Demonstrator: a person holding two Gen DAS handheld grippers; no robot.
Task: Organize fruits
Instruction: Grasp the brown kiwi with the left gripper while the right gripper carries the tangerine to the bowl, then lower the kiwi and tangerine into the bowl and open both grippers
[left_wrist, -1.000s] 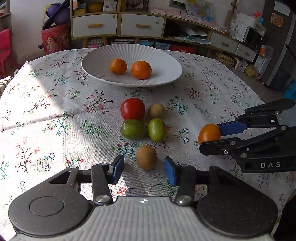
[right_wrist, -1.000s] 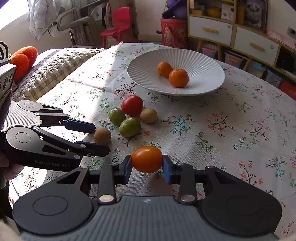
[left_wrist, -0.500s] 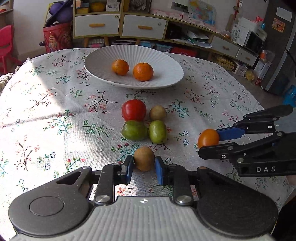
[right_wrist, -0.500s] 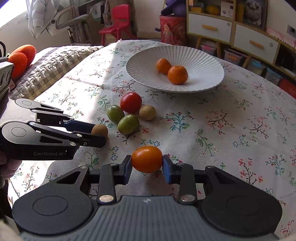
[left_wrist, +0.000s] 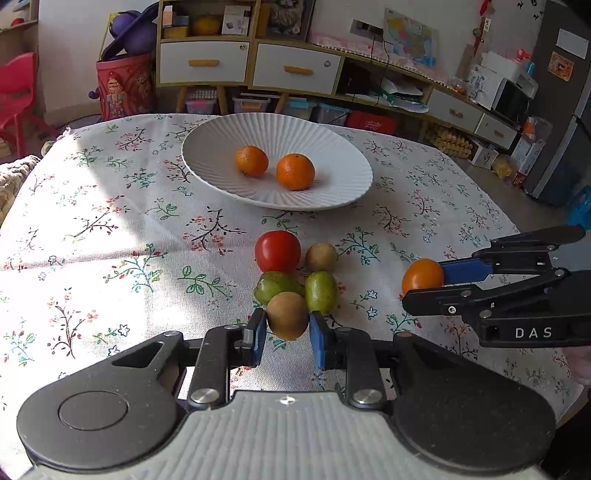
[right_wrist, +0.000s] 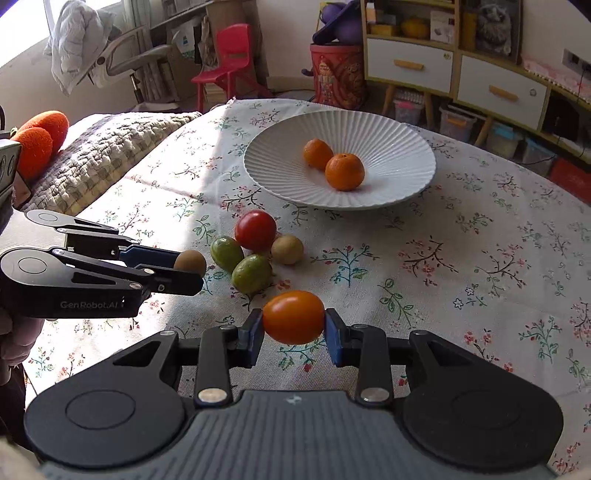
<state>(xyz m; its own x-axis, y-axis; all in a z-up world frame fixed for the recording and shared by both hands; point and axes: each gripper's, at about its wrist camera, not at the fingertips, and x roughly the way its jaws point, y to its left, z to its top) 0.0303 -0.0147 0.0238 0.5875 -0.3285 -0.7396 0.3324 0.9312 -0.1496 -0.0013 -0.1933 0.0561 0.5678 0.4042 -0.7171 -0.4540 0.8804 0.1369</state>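
Note:
A white ribbed plate (left_wrist: 332, 184) (right_wrist: 399, 147) holds two oranges (left_wrist: 294, 171) (right_wrist: 344, 171) at the back of the floral tablecloth. My left gripper (left_wrist: 287, 332) (right_wrist: 190, 266) is shut on a brown kiwi (left_wrist: 287, 315) (right_wrist: 190, 261) and holds it above the cloth. My right gripper (right_wrist: 293, 328) (left_wrist: 424, 280) is shut on an orange tomato (right_wrist: 293, 316) (left_wrist: 422, 275), also lifted. On the cloth between them lie a red tomato (left_wrist: 277, 251) (right_wrist: 255, 229), a second brown kiwi (left_wrist: 321, 257) (right_wrist: 287, 249) and two green fruits (left_wrist: 321, 291) (right_wrist: 252, 272).
The round table's edge runs close on the right in the left wrist view. A quilted cushion (right_wrist: 99, 155) lies beside the table's left edge. Cabinets with drawers (left_wrist: 295, 68) stand behind the table.
My left gripper has moved forward, shut on the brown kiwi and lifted it off the cloth. My right gripper still holds the orange tomato and has risen a little.

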